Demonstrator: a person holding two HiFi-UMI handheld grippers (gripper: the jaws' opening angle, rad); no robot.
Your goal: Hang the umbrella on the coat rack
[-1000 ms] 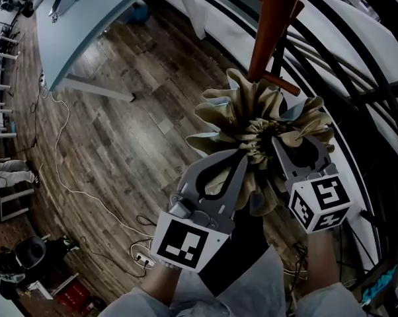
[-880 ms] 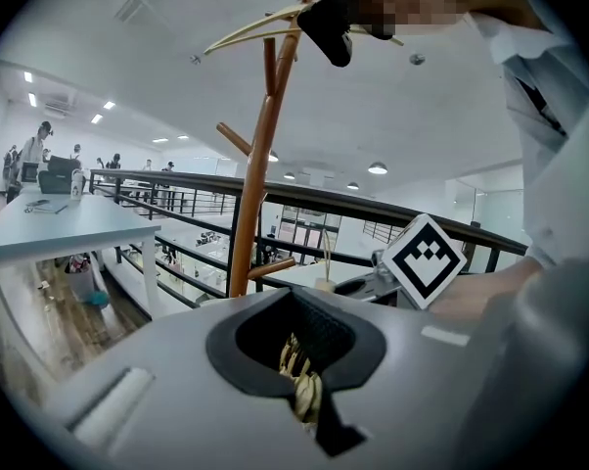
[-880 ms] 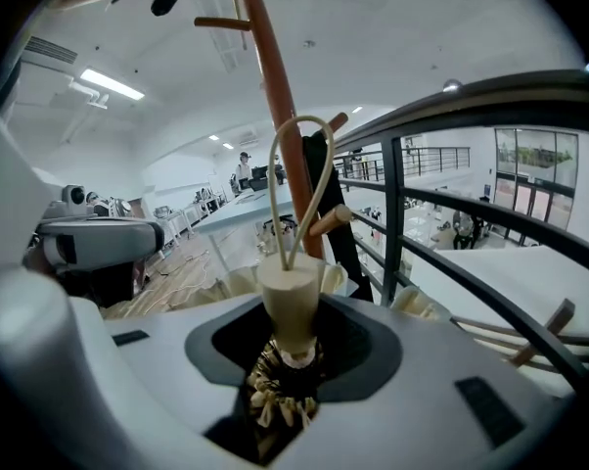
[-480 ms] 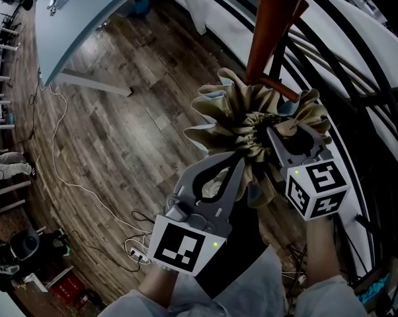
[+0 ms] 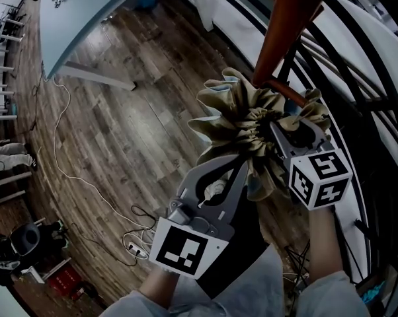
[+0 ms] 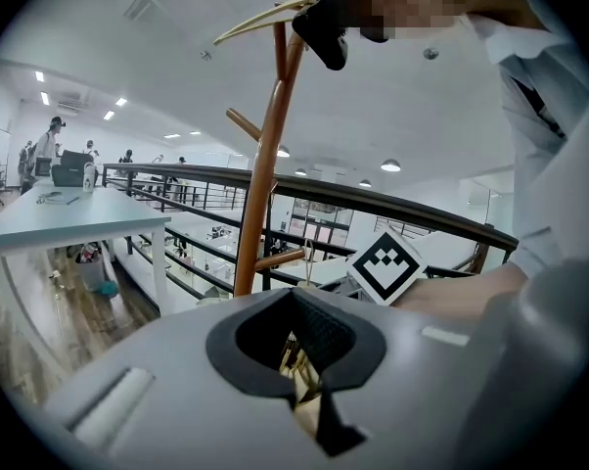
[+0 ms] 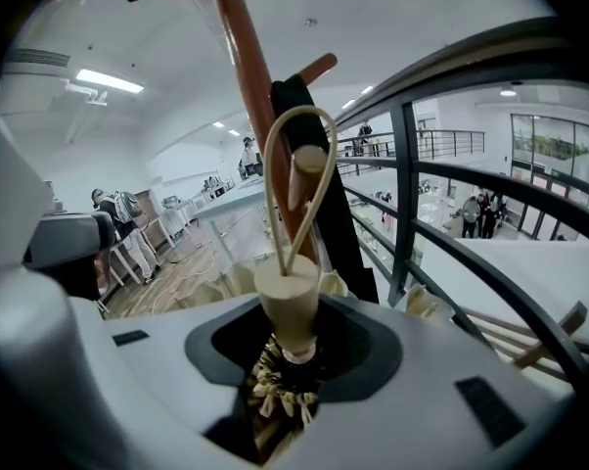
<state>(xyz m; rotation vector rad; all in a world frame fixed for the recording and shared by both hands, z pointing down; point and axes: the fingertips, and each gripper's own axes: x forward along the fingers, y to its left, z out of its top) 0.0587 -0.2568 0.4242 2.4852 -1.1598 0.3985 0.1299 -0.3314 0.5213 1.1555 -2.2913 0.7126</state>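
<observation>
Since the earlier frames, the right gripper (image 5: 281, 123) has carried the top end of the umbrella (image 5: 242, 121) closer to the lower peg (image 5: 286, 92) of the coat rack (image 5: 288, 25), while the left gripper (image 5: 238, 166) has held nearly the same place. At left in the head view, a pale table (image 5: 80, 18) stands on the wooden floor (image 5: 119, 131). The left gripper points up at the underside of the folded umbrella; its jaws stand almost together, pinching beige fabric between them. The umbrella hangs in the air between both grippers, its ruffled canopy spread just below the rack's brown post. The right gripper's jaws stand fairly wide but are clamped on the gathered neck of the umbrella, just under its beige cap (image 7: 287, 297). The cord loop (image 7: 294, 179) rising from the cap encircles the tip of the peg. A dark railing (image 7: 407, 194) runs behind the rack at right.
</observation>
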